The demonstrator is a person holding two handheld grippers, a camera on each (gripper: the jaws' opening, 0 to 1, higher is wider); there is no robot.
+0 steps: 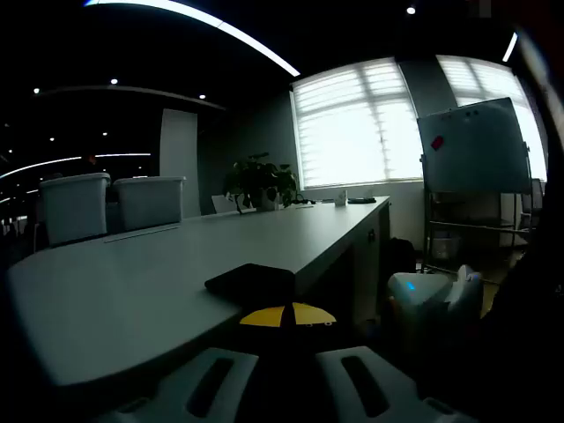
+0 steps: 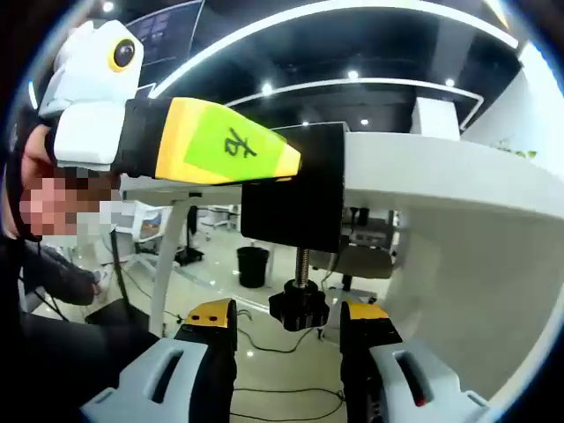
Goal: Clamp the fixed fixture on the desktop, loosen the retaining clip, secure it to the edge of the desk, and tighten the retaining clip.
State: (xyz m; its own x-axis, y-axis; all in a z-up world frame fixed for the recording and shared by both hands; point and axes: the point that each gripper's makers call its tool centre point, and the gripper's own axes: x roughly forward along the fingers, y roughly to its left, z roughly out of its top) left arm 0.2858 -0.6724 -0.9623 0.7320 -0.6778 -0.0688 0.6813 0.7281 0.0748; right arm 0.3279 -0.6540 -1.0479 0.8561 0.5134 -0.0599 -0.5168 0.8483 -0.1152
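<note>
Biggest risk sits w/ the long pale grey table (image 1: 132,291) itself: its edge is smooth and thick, so if the black metal clamp fixture (image 2: 295,189) is not pushed fully onto the edge before tightening, it may bite only on the lip and slide off. In the left gripper view the fixture's top plate lies flat on the table right at the near edge; in the right gripper view its body hangs down over the edge, approx. upright, w/ the lower part under the tabletop.

The left tongs (image 1: 286,315) look closed on the top of the fixture, yellow tips together. If they relax or tilt while the screw is turned, the fixture can rotate w/ the screw, or drop to the floor, because I judge it is not yet tight.

The right tongs (image 2: 289,319) are open, one jaw on each side of the black star-shaped knob (image 2: 298,310), w/ a small gap on both sides, i.e. nothing gripped. If they close off-centre, the tips can slip on the knob's lobes and give no turn.

The threaded steel screw (image 2: 302,263) shows a short bare length between knob and fixture body. Whether its upper end touches the table underside I cannot tell; it is hidden inside the black body
</note>
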